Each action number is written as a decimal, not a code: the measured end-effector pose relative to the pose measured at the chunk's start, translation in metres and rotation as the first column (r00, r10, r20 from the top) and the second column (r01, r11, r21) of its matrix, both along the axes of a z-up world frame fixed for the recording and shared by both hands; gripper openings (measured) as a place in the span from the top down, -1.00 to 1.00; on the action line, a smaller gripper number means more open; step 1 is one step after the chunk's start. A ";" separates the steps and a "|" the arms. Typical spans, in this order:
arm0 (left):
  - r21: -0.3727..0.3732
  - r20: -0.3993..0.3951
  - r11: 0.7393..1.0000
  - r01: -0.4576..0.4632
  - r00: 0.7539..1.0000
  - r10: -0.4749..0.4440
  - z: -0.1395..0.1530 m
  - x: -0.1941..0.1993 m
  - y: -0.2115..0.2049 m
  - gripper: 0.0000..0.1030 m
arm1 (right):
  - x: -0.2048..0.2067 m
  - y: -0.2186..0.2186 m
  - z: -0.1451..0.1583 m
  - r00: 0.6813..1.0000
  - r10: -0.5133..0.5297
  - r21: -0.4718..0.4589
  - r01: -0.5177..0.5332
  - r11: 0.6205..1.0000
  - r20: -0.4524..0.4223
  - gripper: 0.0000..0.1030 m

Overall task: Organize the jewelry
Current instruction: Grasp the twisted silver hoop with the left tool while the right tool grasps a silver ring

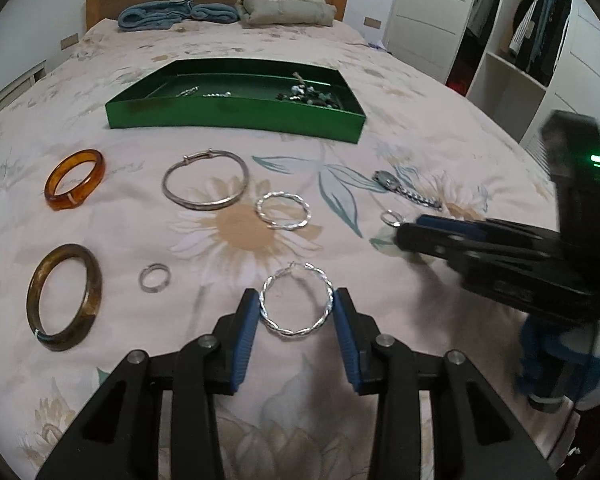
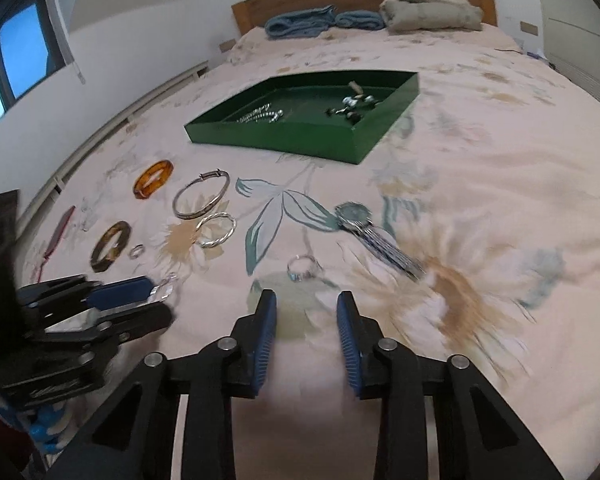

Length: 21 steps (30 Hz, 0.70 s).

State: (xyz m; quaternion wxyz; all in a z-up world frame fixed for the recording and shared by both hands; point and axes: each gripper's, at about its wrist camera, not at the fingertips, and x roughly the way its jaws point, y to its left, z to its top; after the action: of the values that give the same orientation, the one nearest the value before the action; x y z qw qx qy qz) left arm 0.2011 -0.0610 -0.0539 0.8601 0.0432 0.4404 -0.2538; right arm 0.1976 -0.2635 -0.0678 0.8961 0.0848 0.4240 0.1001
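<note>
My left gripper (image 1: pixel 296 300) holds a twisted silver hoop (image 1: pixel 288 334) low over the floral bedspread, its blue pads against both sides of it; the right wrist view shows that hoop (image 2: pixel 162 288) at the left gripper's tips. My right gripper (image 2: pixel 306 298) is open and empty. A small stone ring (image 2: pixel 296 277) lies just beyond its fingertips, with a metal watch (image 2: pixel 354 214) further back. The green tray (image 1: pixel 236 120) further up the bed holds several pieces.
On the bedspread lie an amber bangle (image 1: pixel 92 168), a silver bangle (image 1: pixel 208 205), a second twisted hoop (image 1: pixel 282 225), a brown bangle (image 1: pixel 94 280) and a plain ring (image 1: pixel 154 288). A red item (image 2: pixel 58 236) lies at the left edge. Folded clothes sit by the headboard.
</note>
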 end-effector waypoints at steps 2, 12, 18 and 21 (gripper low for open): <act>-0.014 -0.003 1.000 -0.004 1.000 0.004 0.001 0.003 0.004 0.31 | 0.010 0.006 -0.003 1.000 0.007 -0.022 -0.007 1.000 -0.005 0.43; -0.080 -0.022 0.997 -0.020 1.000 0.018 0.002 0.014 0.011 0.31 | 0.017 0.012 -0.007 0.999 0.047 -0.079 -0.047 0.996 0.001 0.63; -0.106 -0.023 0.994 -0.026 0.999 0.024 0.012 0.028 0.015 0.31 | 0.018 0.006 0.004 0.999 0.043 -0.038 -0.041 0.998 0.034 0.63; -0.114 -0.012 0.993 -0.030 1.000 0.029 0.023 0.048 0.016 0.31 | 0.028 0.003 0.019 0.997 0.038 -0.019 -0.037 0.999 0.070 0.63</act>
State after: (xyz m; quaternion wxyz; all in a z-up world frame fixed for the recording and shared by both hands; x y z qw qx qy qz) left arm 0.2495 -0.0453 -0.0304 0.8627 -0.0137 0.4300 -0.2659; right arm 0.2254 -0.2607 -0.0492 0.9091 0.0654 0.3946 0.1160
